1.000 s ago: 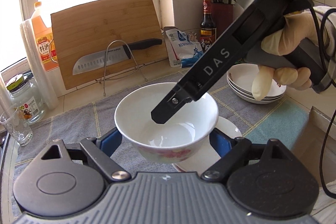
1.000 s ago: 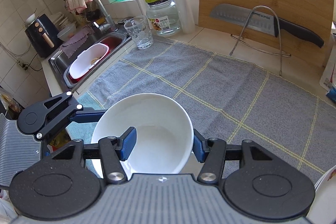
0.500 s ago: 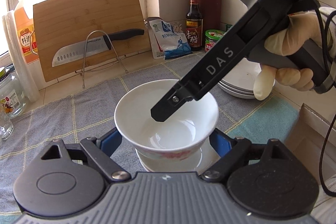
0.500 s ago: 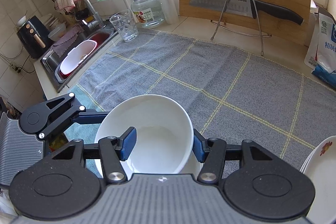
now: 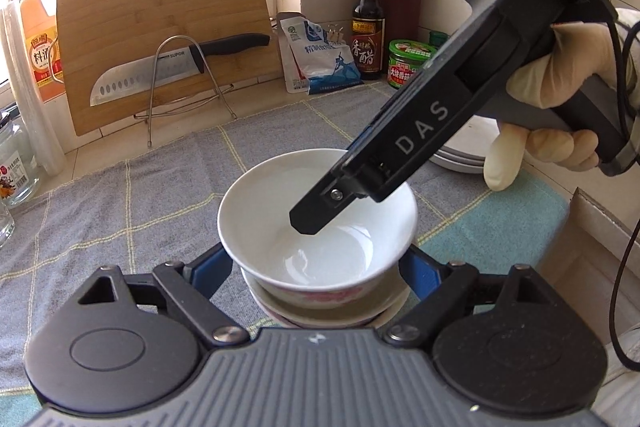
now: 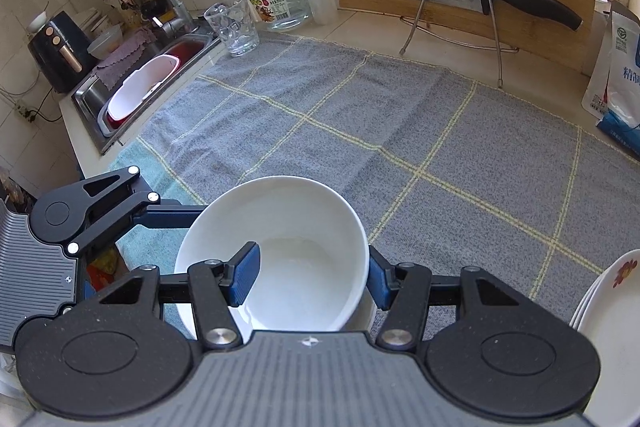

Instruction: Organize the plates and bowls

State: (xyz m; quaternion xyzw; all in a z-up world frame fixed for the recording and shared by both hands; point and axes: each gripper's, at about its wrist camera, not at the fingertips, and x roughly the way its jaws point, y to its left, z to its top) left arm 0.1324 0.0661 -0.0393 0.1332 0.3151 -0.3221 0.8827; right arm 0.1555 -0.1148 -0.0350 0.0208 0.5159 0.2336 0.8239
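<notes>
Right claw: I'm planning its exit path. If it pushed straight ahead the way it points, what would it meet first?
The white bowl. The right claw straddles the bowl's wall, one finger inside, one outside, so going forward would likely push the bowl. Beyond it lies the grey towel; depth is unclear.
</notes>
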